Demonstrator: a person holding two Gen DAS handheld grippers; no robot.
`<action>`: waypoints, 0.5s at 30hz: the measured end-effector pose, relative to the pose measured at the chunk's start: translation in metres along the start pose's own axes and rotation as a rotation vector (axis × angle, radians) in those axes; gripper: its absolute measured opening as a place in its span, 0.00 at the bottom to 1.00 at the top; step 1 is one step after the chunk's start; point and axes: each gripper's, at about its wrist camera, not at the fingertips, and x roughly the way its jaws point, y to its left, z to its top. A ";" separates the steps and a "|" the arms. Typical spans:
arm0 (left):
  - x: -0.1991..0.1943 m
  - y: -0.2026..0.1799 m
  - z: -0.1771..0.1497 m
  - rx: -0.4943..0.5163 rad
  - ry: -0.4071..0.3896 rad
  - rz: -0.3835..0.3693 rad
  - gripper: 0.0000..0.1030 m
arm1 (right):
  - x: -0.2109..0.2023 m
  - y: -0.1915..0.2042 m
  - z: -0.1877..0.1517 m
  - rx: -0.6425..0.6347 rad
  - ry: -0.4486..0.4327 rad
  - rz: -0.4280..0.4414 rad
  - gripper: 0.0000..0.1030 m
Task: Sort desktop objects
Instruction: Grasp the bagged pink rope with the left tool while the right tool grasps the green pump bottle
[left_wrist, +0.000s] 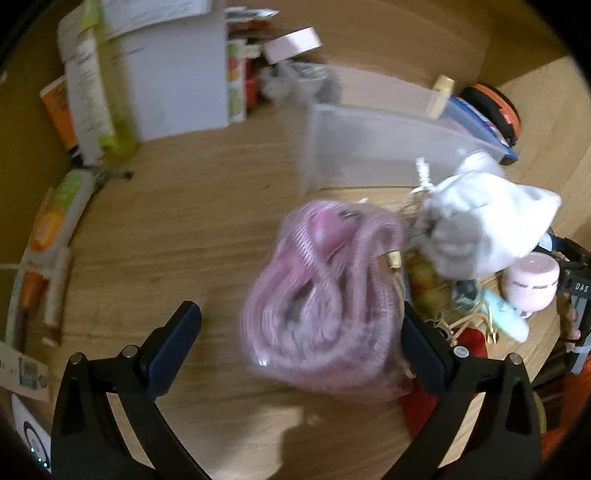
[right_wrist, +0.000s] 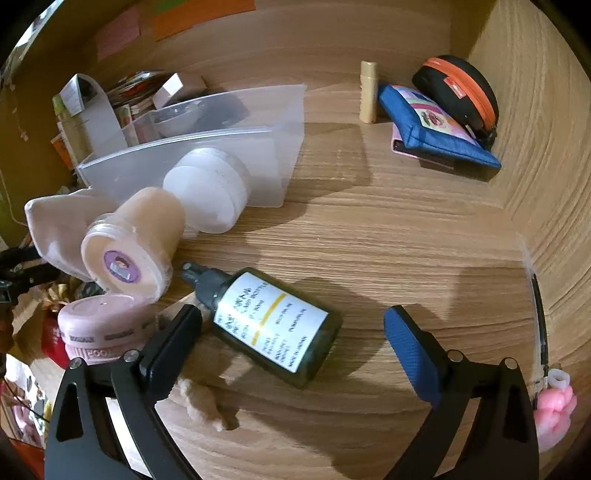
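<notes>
In the left wrist view a pink coiled cable in a clear bag (left_wrist: 325, 295) lies on the wooden desk, blurred, against the right finger (left_wrist: 421, 354) of my open left gripper (left_wrist: 301, 345). A white cloth pouch (left_wrist: 484, 225) lies just behind it. In the right wrist view a dark dropper bottle with a white label (right_wrist: 269, 325) lies on its side between the fingers of my open right gripper (right_wrist: 295, 339), nearer the left finger (right_wrist: 173, 343). A translucent plastic organizer box (right_wrist: 236, 144) stands behind; it also shows in the left wrist view (left_wrist: 376, 147).
A beige jar (right_wrist: 129, 243), a white jar (right_wrist: 207, 188) and a pink round container (right_wrist: 103, 325) lie left of the bottle. A blue pouch (right_wrist: 436, 129), an orange-zipped black case (right_wrist: 458, 92) and a beige tube (right_wrist: 369, 92) sit far right. Boxes and packets (left_wrist: 162, 74) crowd the far left.
</notes>
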 end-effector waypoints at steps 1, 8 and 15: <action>-0.002 0.004 0.000 -0.009 0.000 0.000 1.00 | 0.000 -0.001 0.001 0.003 0.001 0.005 0.94; -0.028 -0.003 0.022 0.046 -0.089 -0.042 1.00 | 0.000 0.001 0.001 0.019 0.001 0.040 0.94; 0.016 -0.021 0.036 0.193 0.082 -0.045 1.00 | 0.001 0.000 0.003 -0.002 0.016 0.065 0.87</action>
